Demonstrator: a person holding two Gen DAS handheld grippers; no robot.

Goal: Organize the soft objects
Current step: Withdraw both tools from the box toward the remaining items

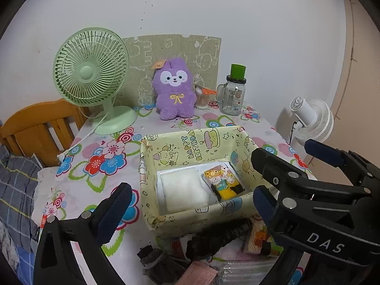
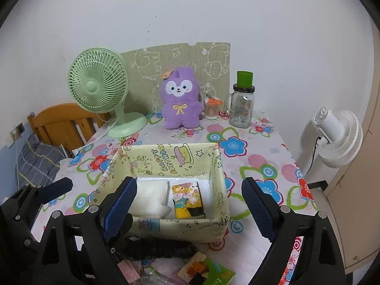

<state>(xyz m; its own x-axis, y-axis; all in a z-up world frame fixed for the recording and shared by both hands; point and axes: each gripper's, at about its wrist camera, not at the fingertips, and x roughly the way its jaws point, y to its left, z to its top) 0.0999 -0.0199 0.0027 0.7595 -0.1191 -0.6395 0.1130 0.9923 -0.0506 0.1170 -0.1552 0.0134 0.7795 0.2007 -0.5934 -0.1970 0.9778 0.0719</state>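
Dark cloth (image 2: pixel 156 249) lies nearest, before the box (image 2: pixel 220 166); both grippers' fingers (image 2: pixel 258 209) released, empty.

1. A home bedroom — a wooden bed frame (image 1: pixel 40 128) with plaid bedding (image 1: pixel 16 185) stands beside the counter (image 1: pixel 99 178).
2. Household clutter — a flowered cloth, green desk fan (image 1: pixel 91 80), purple plush toy (image 1: pixel 174 89).

A green desk fan (image 1: pixel 91 76) stands beside a glass jar (image 1: pixel 234 97) on the floral tablecloth (image 1: pixel 95 156). A white fan (image 2: pixel 338 137) stands off the table.
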